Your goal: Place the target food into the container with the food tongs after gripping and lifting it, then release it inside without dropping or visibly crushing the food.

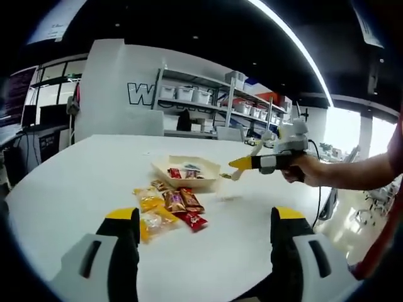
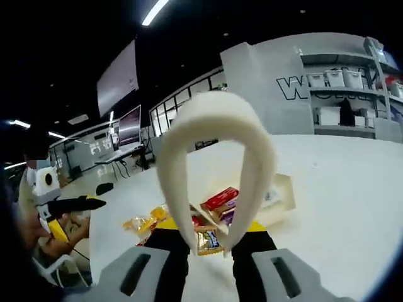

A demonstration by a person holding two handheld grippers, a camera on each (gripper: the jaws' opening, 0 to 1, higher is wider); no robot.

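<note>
The left gripper stands idle low over the white tabletop, its jaws wide apart and holding nothing, evidently kept back to leave the working zone free. The right gripper, seen in the left gripper view at about 2 o'clock of the pile, carries the food tongs as a cream loop clamped at its arms between the jaws. In the right gripper view the tong tips converge low over the snacks; they look close together, but whether they pinch a packet cannot be told, as the tips overlap the wrappers. The target food, a loose pile of wrapped snacks, lies on the tabletop just at 7 o'clock of the container, a shallow cream tray already holding a few packets. Pile and tray sit near each other, which keeps the carry short. The tray's near rim faces the pile, so a lifted packet must clear that low wall before release. Open tabletop surrounds both on all sides; the table edge lies well apart from them. In the inspector's judgement, the grasp is in hand and the transfer not yet made; the crinkled wrappers may slip under a light squeeze.
</note>
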